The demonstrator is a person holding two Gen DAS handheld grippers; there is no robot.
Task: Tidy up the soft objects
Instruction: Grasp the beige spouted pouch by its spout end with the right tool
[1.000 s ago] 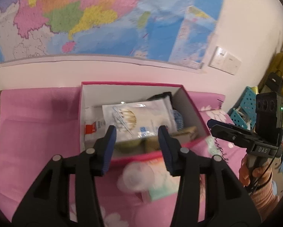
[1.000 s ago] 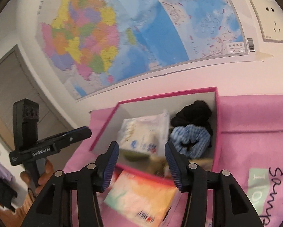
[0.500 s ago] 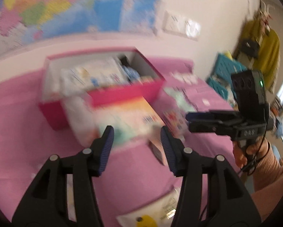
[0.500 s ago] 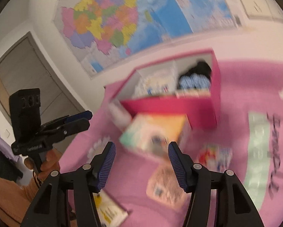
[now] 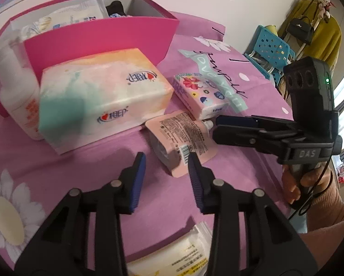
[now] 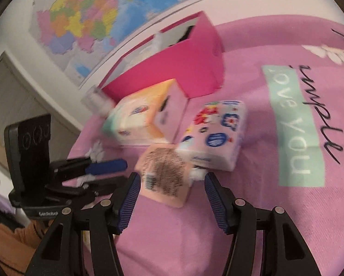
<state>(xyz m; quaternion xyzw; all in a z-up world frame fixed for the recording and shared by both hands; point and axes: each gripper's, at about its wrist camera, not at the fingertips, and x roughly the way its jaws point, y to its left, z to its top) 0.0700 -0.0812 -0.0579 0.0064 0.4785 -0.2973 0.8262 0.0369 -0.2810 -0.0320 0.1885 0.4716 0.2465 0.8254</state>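
A pink spouted pouch [image 5: 182, 139] lies on the pink cloth, also in the right wrist view [image 6: 165, 172]. A large tissue pack [image 5: 100, 96] lies in front of the pink box [image 5: 98, 39]. A small flowered tissue pack [image 5: 201, 96] lies beside it and shows in the right wrist view [image 6: 214, 133]. My left gripper [image 5: 166, 161] is open and empty, just short of the pouch. My right gripper [image 6: 172, 185] is open, its jaws at either side of the pouch's near end; it also shows in the left wrist view [image 5: 218, 126].
The box holds a wipes pack [image 5: 63, 18] and dark cloth [image 5: 115, 7]. A white bottle [image 5: 13, 87] stands at the box's left. A yellow-white packet [image 5: 172, 257] lies under my left gripper. A blue crate [image 5: 273, 50] and hanging clothes are at the right.
Both grippers have pulled back from over the box and dropped low toward the pink pouch on the cloth. Both stay open.
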